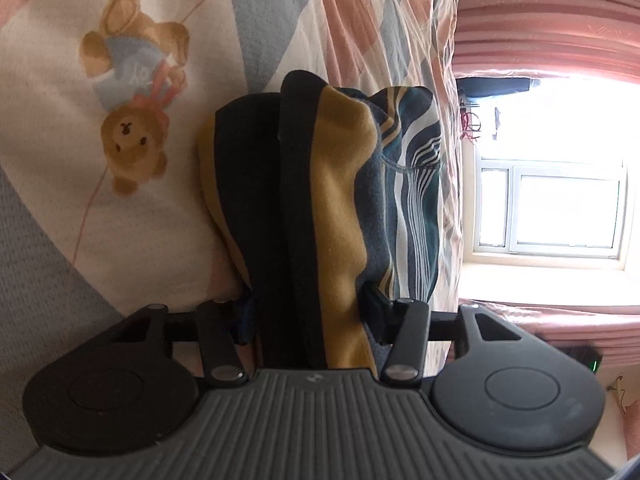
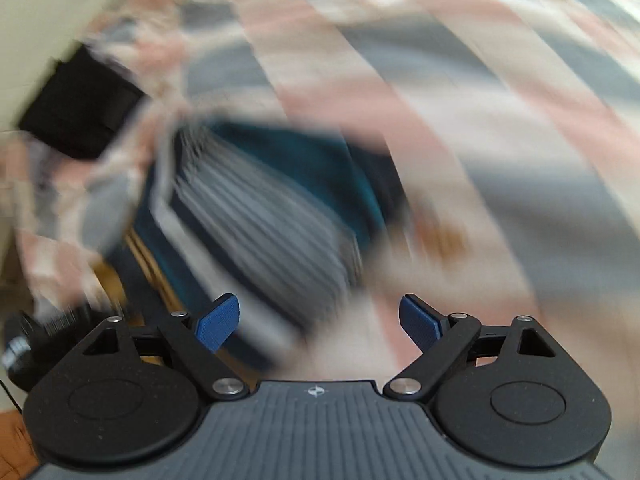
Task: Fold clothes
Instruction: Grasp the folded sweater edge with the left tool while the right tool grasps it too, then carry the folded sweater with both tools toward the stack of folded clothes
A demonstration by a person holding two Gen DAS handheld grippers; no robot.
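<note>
Clearly, a bunched garment [image 1: 340,208] is pinched between the jaws of the left gripper [image 1: 312,320] in the lower centre of the left wrist view. Its folds of black, mustard yellow and dark teal with white stripes rise from the jaws toward the middle of the frame, and the blue pads are almost wholly hidden by the cloth pressed between them. Behind the garment a bedsheet [image 1: 168,240] is seen, printed with a brown teddy bear [image 1: 132,92] in the upper left. Along the right edge, pink curtains [image 1: 560,20] and a bright window [image 1: 560,208] are shown.

In the right wrist view, heavy motion blur is spread over everything beyond the right gripper [image 2: 320,322]. Its jaws are held wide apart at the bottom of the frame, with the blue pads [image 2: 218,322] bare and nothing clasped between them. Above them, left of centre, striped teal and grey cloth [image 2: 260,216] is seen lying on the pink, grey and cream bedding [image 2: 480,120]; whether it belongs to the same garment cannot be told. A dark object [image 2: 80,108] is made out in the upper left, too smeared to identify.
</note>
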